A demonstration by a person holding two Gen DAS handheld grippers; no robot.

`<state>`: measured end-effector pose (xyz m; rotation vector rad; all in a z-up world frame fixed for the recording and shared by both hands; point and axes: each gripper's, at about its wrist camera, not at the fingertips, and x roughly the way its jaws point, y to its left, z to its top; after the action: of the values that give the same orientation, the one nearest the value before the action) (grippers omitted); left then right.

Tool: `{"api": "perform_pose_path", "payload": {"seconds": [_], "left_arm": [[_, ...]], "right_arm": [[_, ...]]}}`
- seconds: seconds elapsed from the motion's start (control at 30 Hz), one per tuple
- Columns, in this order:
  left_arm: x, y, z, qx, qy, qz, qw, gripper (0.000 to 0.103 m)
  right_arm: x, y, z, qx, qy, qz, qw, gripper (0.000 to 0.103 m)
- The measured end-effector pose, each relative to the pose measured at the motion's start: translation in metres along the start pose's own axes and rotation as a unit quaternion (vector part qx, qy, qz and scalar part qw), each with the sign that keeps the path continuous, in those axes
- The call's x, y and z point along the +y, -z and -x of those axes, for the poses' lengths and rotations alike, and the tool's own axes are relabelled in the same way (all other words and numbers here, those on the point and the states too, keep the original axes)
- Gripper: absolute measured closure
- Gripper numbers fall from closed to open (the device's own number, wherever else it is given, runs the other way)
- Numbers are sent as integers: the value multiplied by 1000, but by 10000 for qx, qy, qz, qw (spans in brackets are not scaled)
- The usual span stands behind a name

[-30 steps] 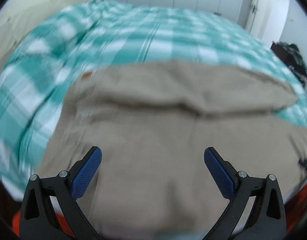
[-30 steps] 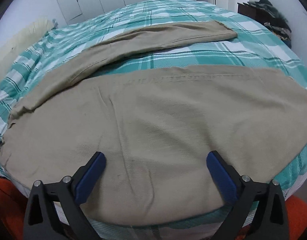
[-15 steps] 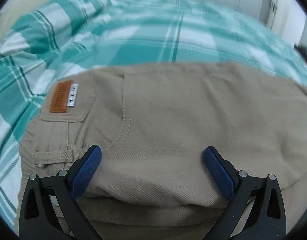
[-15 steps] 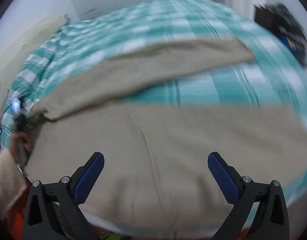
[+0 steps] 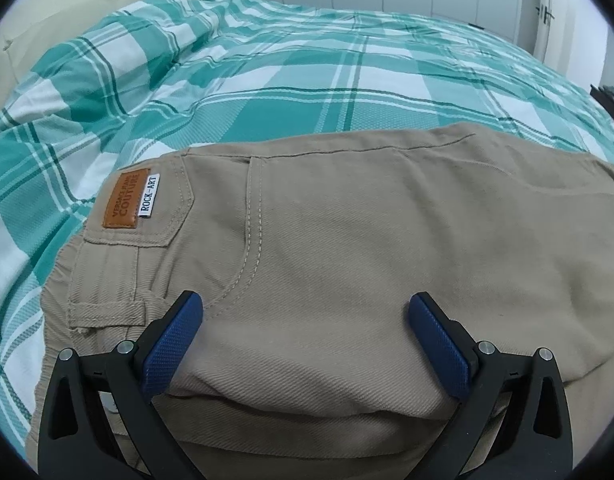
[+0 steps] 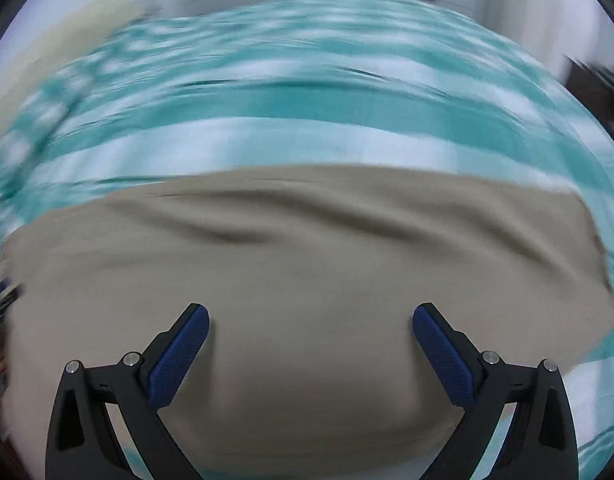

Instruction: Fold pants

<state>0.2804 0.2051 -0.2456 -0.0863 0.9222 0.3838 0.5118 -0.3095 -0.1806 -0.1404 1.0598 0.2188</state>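
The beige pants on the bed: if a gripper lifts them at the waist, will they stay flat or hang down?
The pants would probably hang limp: the cloth already bulges and wrinkles. The thick twill and stitched waistband suggest some weight, so the legs may drag along the bedcover.

pants [image 5: 347, 260] on bedspread [image 5: 287, 80], patch [image 5: 125, 199] at their left

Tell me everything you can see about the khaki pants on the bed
The pants are khaki twill, lying back side up on the teal plaid bedspread. The left wrist view shows a back pocket with a tan leather-look patch, a white "ROCK-ART" tag, a belt loop and pale double stitching. A soft fold bulges at the near edge between the open left claw. The right wrist view is blurred, showing only wrinkled cloth beyond the open right claw.
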Motion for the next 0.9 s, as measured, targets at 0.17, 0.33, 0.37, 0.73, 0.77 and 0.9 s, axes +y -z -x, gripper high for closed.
{"api": "perform_pose_path", "payload": {"seconds": [0.17,0.33,0.37,0.73,0.77,0.9], "left_arm": [[-1,0,-2,-25,-23,1,10000,1],[0,1,-3,-54,-13,18,10000,1],[0,1,-3,-55,-17,16,10000,1],[-2,0,-3,-52,-55,-4,10000,1],[-2,0,-3,-53,-53,-3,10000,1],[-2,0,-3,-55,-53,-2,10000,1]], "right_arm": [[-165,25,24,-291,1111,-1889,9753,6],[-192,66,82,-913,-41,-2578,9619,6],[-187,74,81,-871,-599,-2674,9578,6],[-199,27,11,-830,-555,-3363,9365,65],[-199,26,13,-841,-536,-3385,9357,96],[-172,18,43,-1194,-748,-2792,9498,95]]}}
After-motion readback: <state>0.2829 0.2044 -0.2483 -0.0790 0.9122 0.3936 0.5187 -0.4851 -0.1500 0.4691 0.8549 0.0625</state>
